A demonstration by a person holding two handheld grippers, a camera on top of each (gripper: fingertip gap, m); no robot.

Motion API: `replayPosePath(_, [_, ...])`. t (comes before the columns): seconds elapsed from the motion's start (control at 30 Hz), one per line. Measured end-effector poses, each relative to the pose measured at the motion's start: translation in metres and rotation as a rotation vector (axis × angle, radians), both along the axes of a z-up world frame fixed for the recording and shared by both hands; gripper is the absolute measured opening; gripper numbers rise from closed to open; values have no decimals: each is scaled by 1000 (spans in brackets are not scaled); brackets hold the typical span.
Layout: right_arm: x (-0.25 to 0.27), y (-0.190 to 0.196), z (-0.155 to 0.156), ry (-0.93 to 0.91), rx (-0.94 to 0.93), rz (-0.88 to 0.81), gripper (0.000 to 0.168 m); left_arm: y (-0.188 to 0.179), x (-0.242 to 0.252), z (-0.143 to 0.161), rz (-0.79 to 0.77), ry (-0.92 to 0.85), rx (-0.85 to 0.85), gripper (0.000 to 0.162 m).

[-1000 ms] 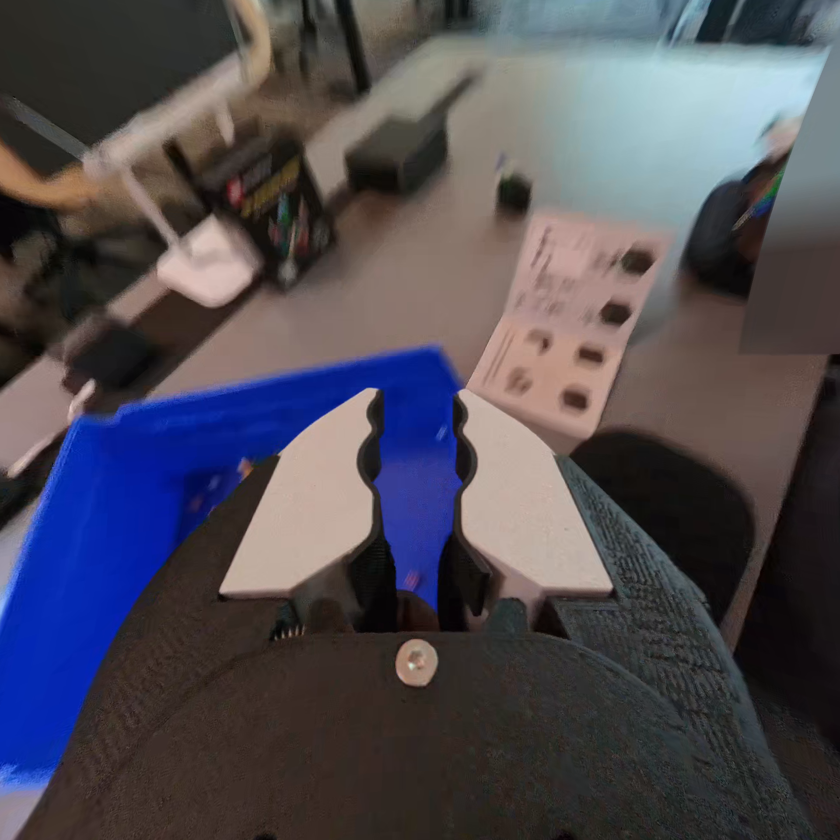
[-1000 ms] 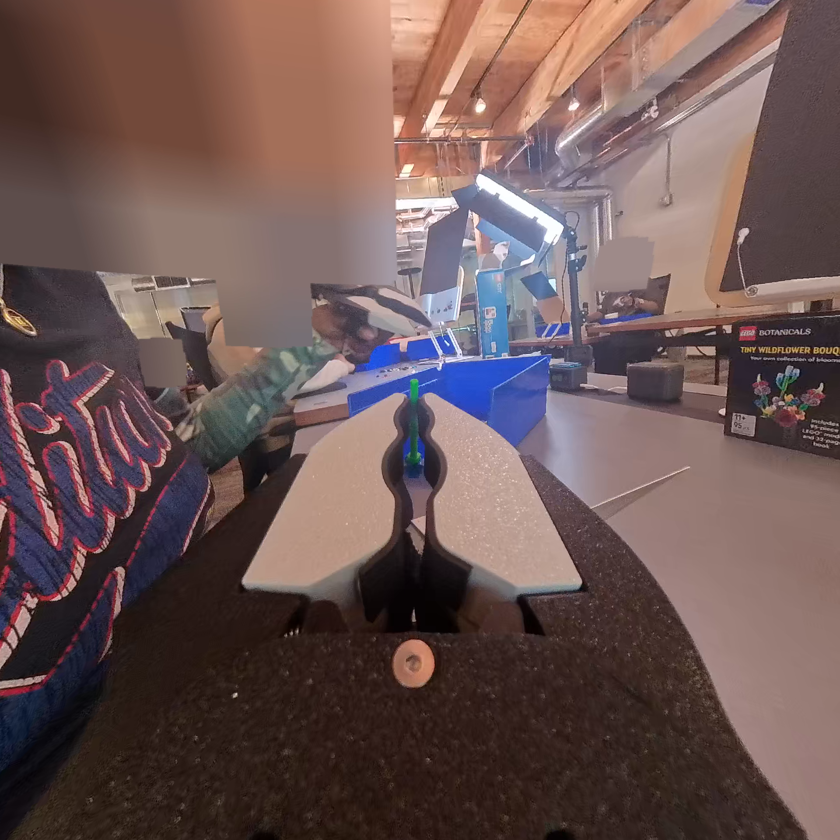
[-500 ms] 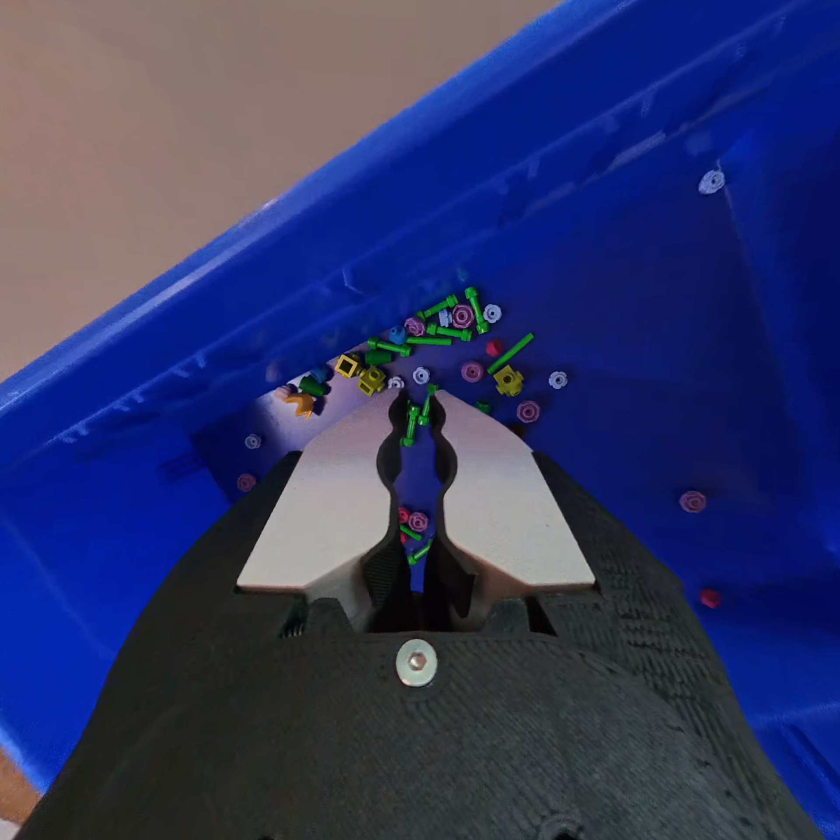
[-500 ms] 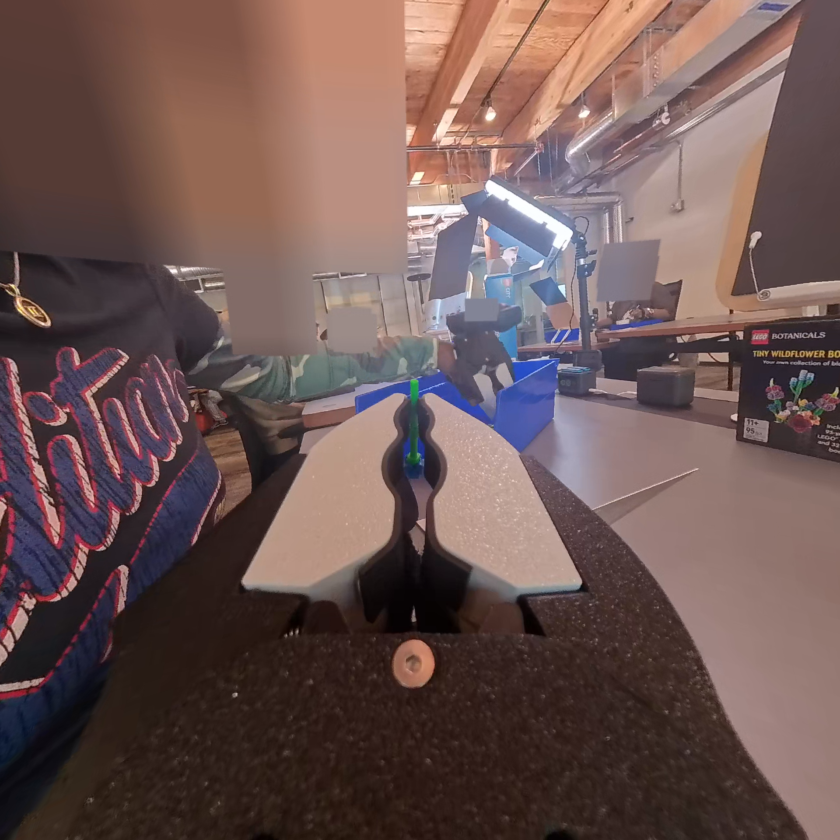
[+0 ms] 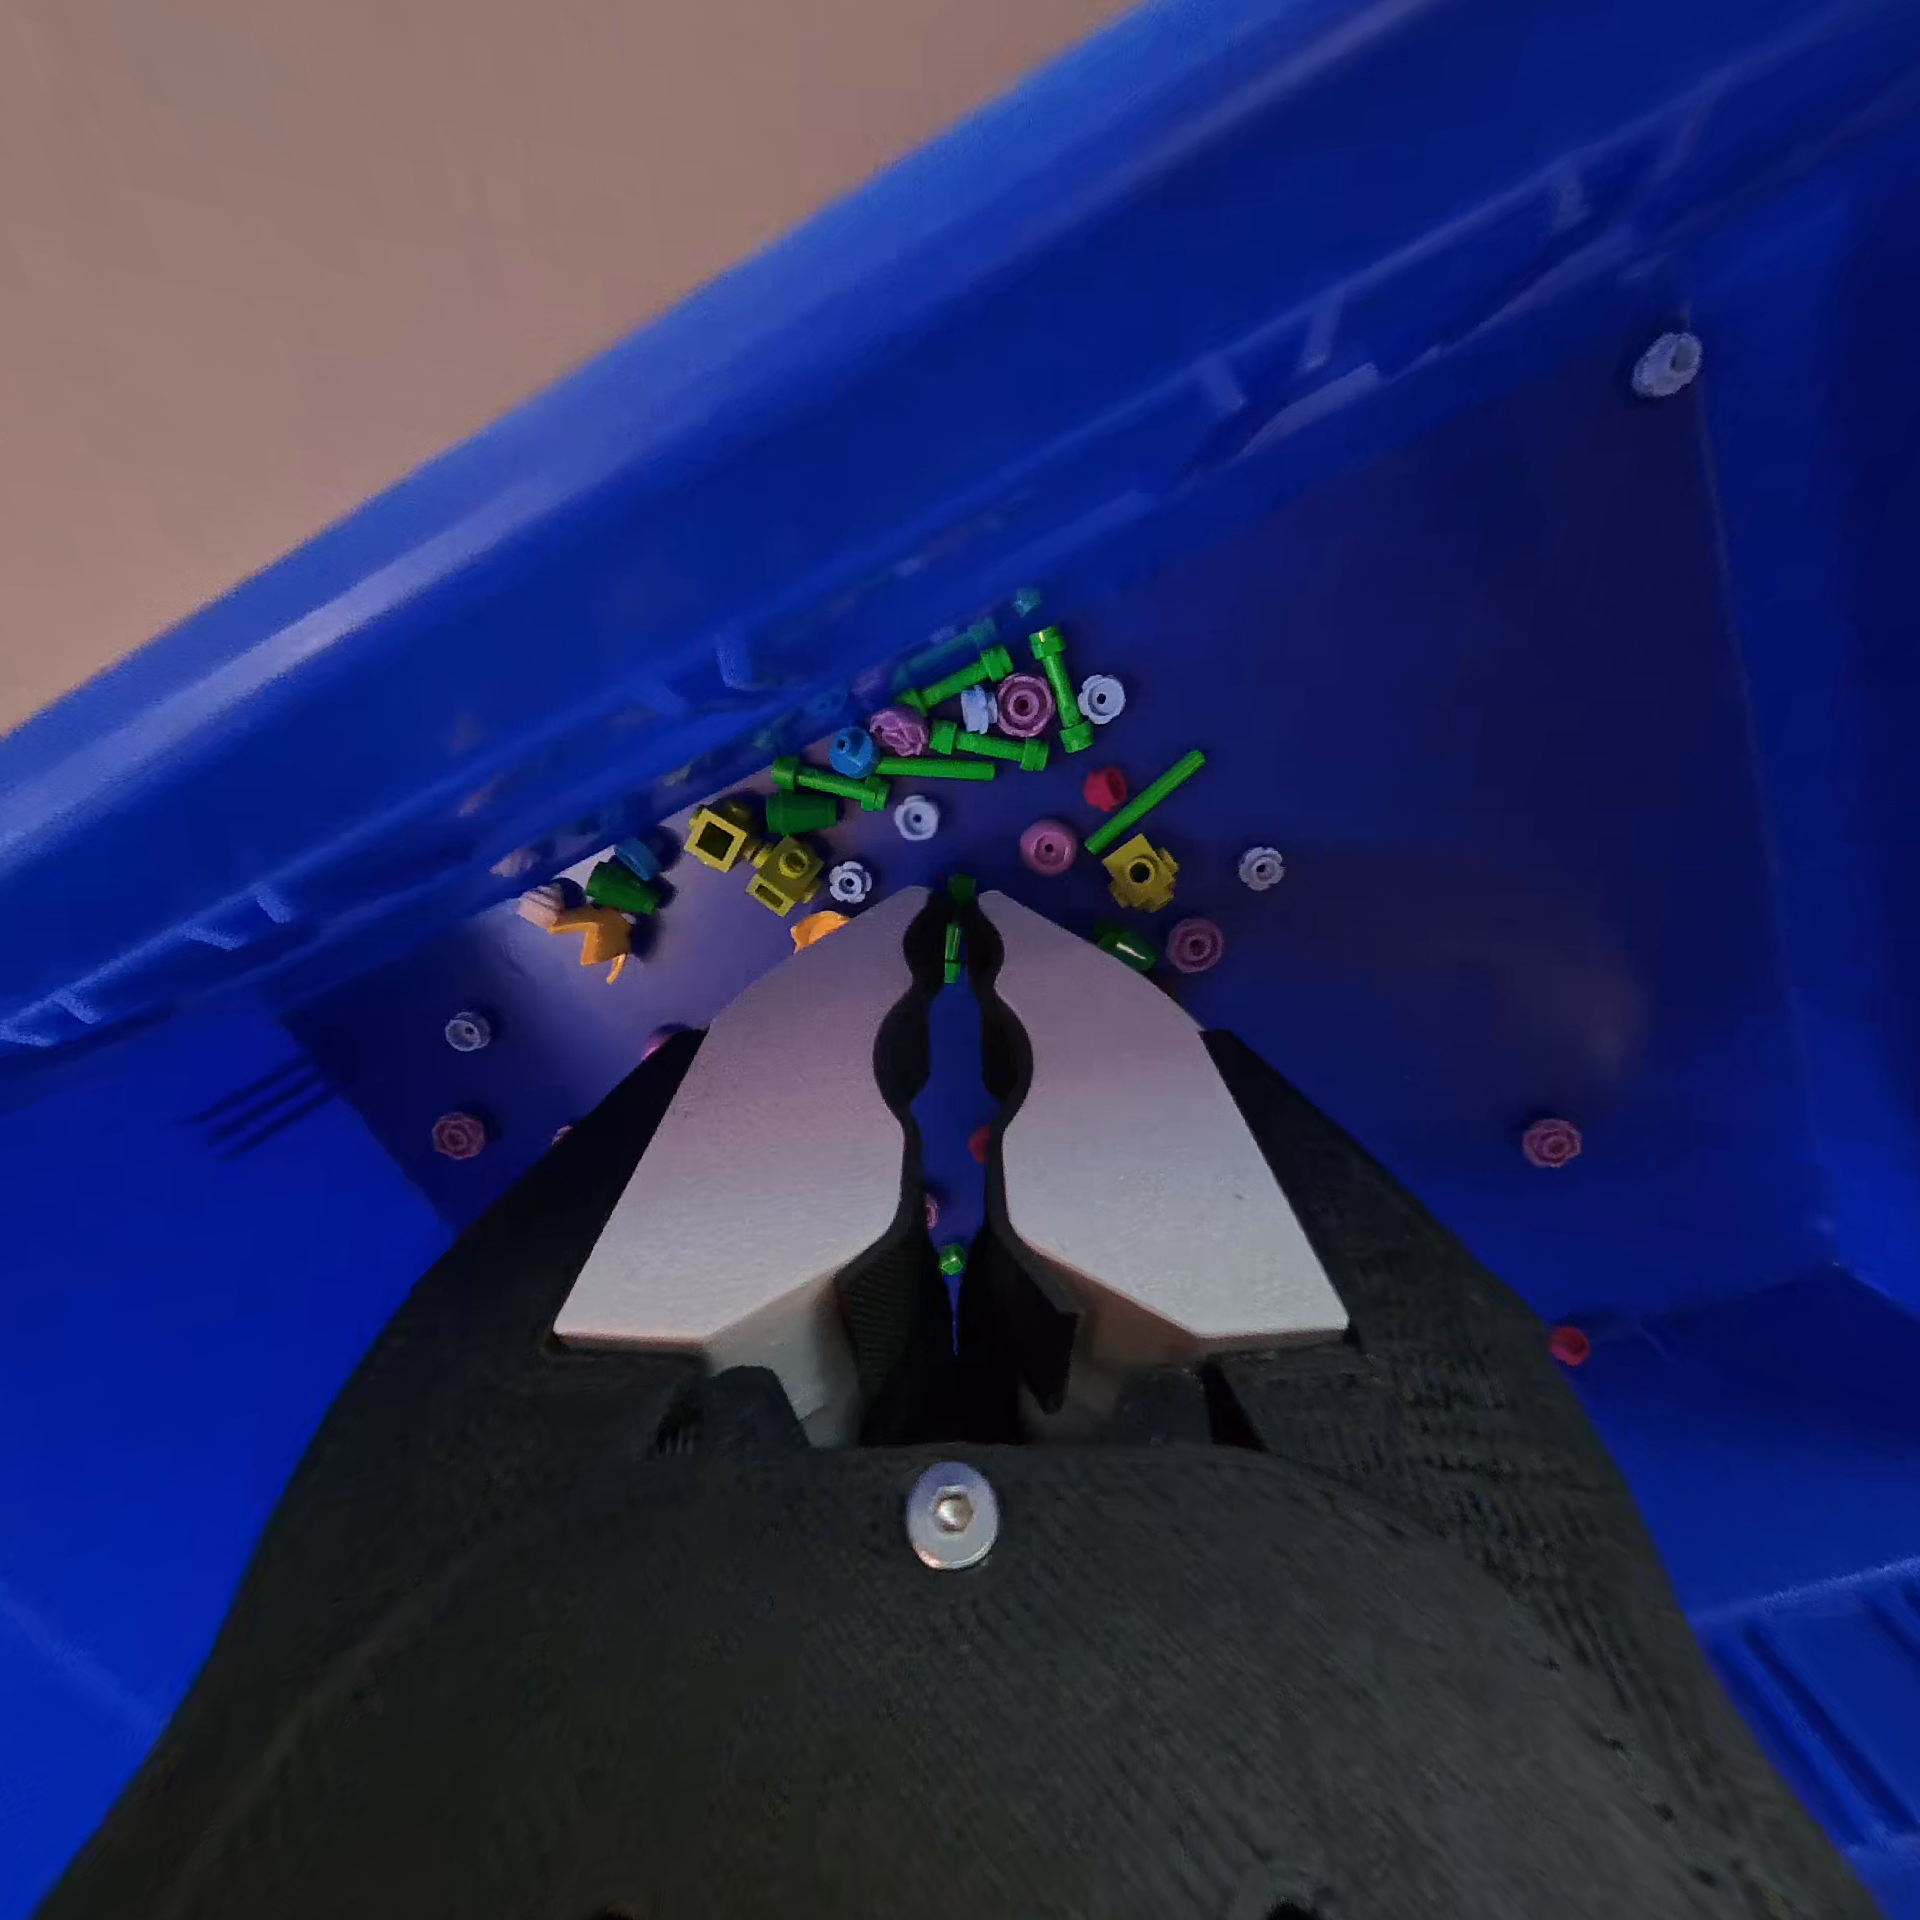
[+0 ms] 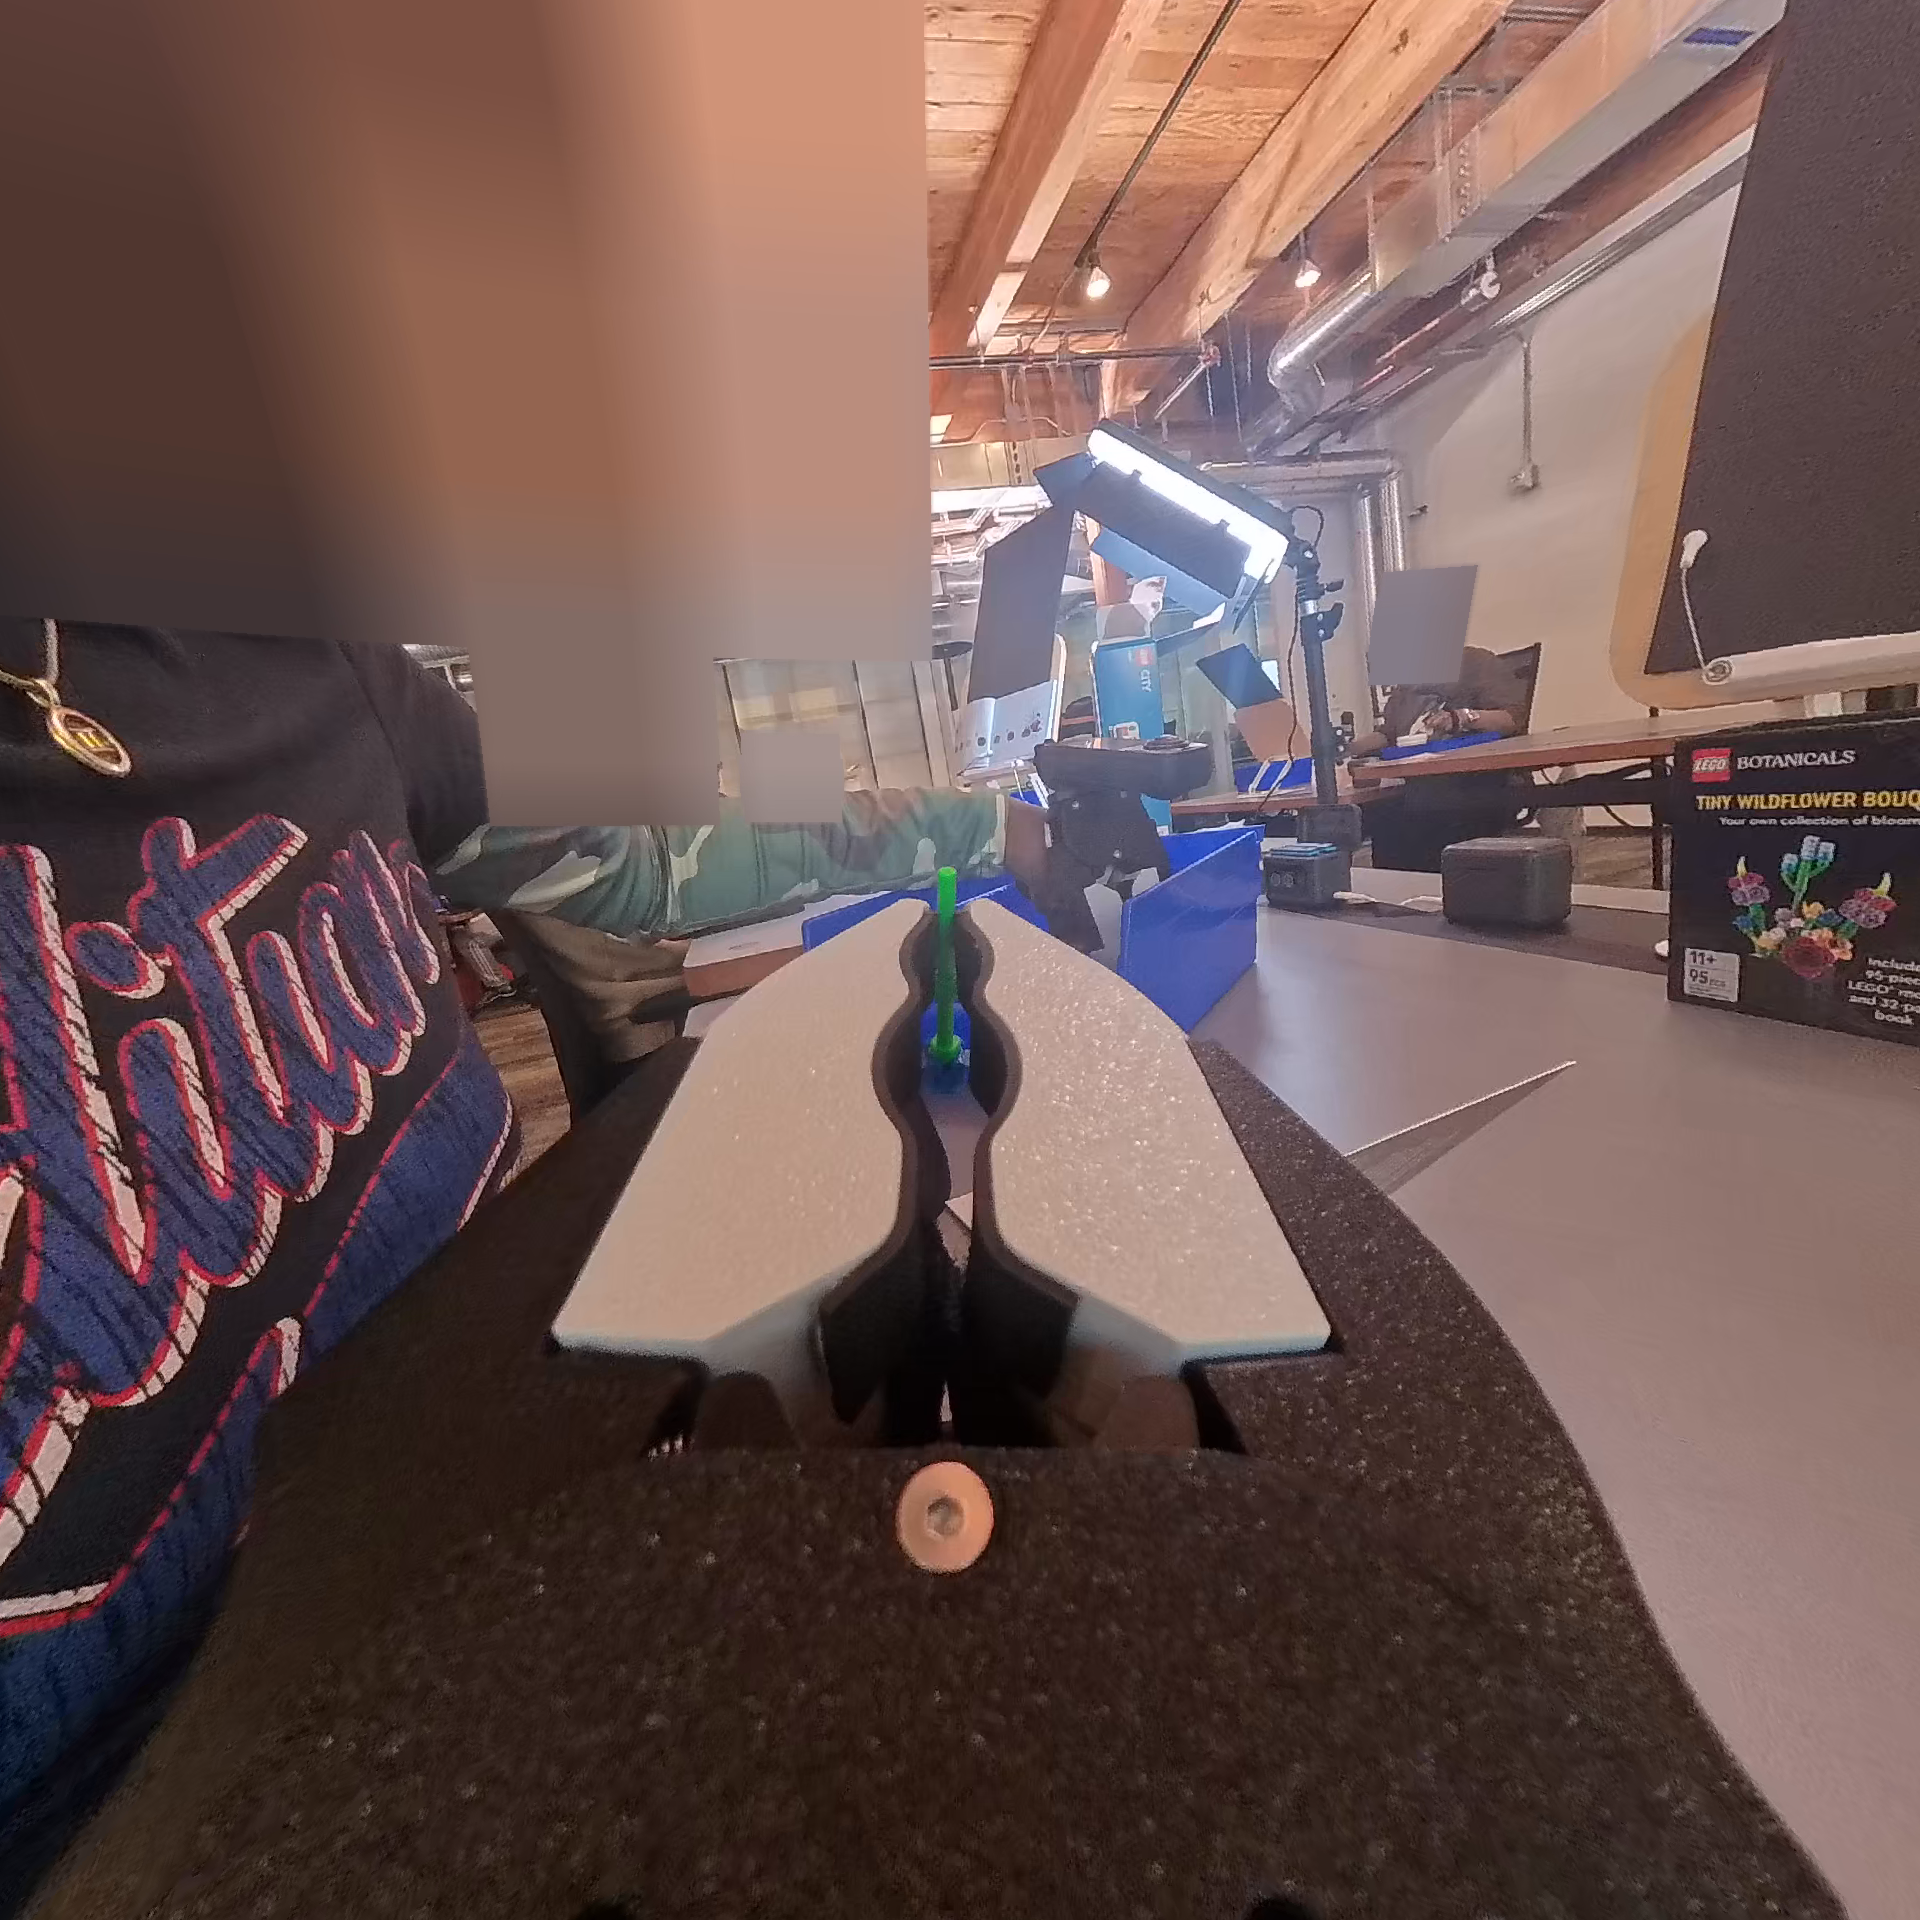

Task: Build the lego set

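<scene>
Inside blue bin (image 5: 1351, 468), left gripper (image 5: 957, 906) jaws pinching green peg (image 5: 952, 940), right gripper (image 6: 948, 914) jaws clamping green stem (image 6: 944, 966) above table (image 6: 1662, 1247).

Left gripper (image 5: 954, 906) jaws pinching green rod (image 5: 951, 951) inside blue bin (image 5: 1351, 520).

Mostly plastic in here, some glossy and some grainy

The blue bin (image 5: 1195, 436) is smooth, slightly shiny plastic, and the loose lego pieces (image 5: 935, 769) inside look like glossy hard plastic too. The left gripper (image 5: 957, 906) has matt, grainy pale fingers (image 5: 790, 1122) on a rough black printed-looking body — with one shiny metal screw (image 5: 952, 1515). The green stem (image 6: 944, 961) is glossy plastic, the table (image 6: 1662, 1195) smooth matt grey, the ceiling beams (image 6: 1049, 177) bare wood.
</scene>
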State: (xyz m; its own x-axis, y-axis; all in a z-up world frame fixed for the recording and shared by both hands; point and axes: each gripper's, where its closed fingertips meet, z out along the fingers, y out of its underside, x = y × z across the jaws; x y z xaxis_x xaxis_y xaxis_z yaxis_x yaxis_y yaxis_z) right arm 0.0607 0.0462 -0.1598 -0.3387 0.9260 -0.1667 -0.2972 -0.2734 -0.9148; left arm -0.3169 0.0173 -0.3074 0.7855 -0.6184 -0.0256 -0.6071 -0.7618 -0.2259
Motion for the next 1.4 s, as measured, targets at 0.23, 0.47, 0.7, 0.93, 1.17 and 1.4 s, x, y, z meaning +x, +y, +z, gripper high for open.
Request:
replayPosePath(0.23, [1, 1, 1, 8, -11, 1, 3, 2, 21, 60, 55, 28, 230, 4])
replayPosePath(0.47, [1, 1, 1, 9, -9, 7, 3, -69, 195, 116, -238, -138, 319, 3])
replayPosePath(0.7, [1, -3, 0, 7, 13, 11, 3, -112, 252, 35, -192, -151, 89, 4])
replayPosePath(0.93, [0, -2, 0, 6, 15, 4, 3, -112, 243, 19, -123, -152, 27, 5])
replayPosePath(1.17, [-1, -2, -1, -4, 14, 7, 3, -104, 248, 32, -62, -237, 91, 23])
replayPosePath(1.4, [-1, -3, -1, -6, 22, 2, 3, -111, 240, 22, -39, -190, 67, 4])
